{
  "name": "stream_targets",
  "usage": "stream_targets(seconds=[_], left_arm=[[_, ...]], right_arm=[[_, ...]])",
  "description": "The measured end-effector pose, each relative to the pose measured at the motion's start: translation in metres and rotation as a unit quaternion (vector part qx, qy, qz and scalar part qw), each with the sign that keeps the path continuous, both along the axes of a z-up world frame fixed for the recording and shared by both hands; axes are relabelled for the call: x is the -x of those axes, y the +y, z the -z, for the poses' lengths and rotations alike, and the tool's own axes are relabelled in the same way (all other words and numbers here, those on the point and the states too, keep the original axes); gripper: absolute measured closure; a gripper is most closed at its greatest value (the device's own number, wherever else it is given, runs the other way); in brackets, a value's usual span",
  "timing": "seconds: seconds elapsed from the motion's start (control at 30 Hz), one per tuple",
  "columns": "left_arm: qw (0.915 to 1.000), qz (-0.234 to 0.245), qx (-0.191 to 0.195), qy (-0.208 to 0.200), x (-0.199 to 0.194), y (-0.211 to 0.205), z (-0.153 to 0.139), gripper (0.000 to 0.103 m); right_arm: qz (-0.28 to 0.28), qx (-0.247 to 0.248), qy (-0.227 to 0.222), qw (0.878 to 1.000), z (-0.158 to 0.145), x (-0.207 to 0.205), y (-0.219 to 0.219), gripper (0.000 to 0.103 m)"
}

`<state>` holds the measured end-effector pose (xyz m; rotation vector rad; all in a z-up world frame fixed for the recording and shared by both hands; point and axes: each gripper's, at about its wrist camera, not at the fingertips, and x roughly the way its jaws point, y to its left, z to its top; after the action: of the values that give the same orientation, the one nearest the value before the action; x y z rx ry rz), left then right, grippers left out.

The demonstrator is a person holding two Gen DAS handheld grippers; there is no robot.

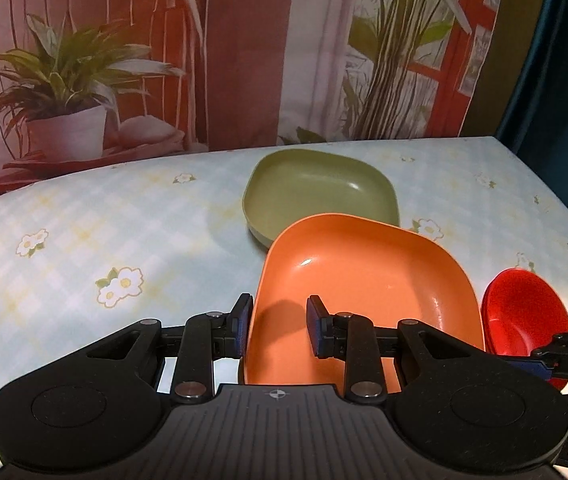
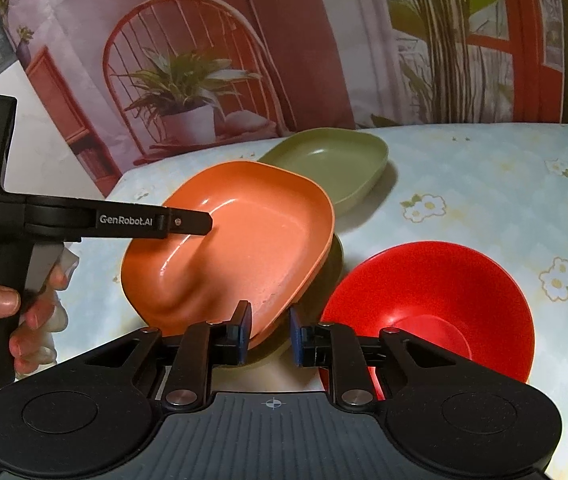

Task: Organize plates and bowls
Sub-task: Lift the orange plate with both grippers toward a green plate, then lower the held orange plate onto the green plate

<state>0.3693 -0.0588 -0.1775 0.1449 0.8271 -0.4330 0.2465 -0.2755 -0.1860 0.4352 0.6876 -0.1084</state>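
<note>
The orange plate point(image 1: 358, 292) sits tilted near the middle of the table point(image 1: 84, 248), its far edge overlapping the green plate point(image 1: 320, 192) behind it. In the right wrist view a dark green rim shows under the orange plate's near corner, perhaps another dish; most of it is hidden.

The left gripper point(image 1: 279, 330) straddles the orange plate's near left rim, one finger outside, one inside. A clear gap shows between its pads, and neither seems to press the rim, though the rim's lowest part is cut off by the gripper body.

The right gripper point(image 2: 270, 334) is slightly parted at the orange plate's near corner, one pad beside the edge, nothing clamped.

The red bowl point(image 2: 440, 300) stands just right of the orange plate, its near rim hidden behind the right gripper. A hand point(image 2: 24, 312) holds the left gripper's handle, partly cut off at the frame edge.
</note>
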Motion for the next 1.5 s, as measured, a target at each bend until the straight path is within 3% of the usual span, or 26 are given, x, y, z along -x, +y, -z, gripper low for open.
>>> stream_targets(seconds=[0.83,1.5], left_arm=[[0.9989,0.005,-0.046,-0.006,-0.002,-0.005,0.018,0.072],[0.999,0.0,-0.031,-0.032,0.02,0.0,0.007,0.072]], right_arm=[[-0.007,0.006,0.002,1.0,0.002,-0.006,0.003,0.079],[-0.003,0.043,0.008,0.999,-0.001,0.0,0.008,0.077]])
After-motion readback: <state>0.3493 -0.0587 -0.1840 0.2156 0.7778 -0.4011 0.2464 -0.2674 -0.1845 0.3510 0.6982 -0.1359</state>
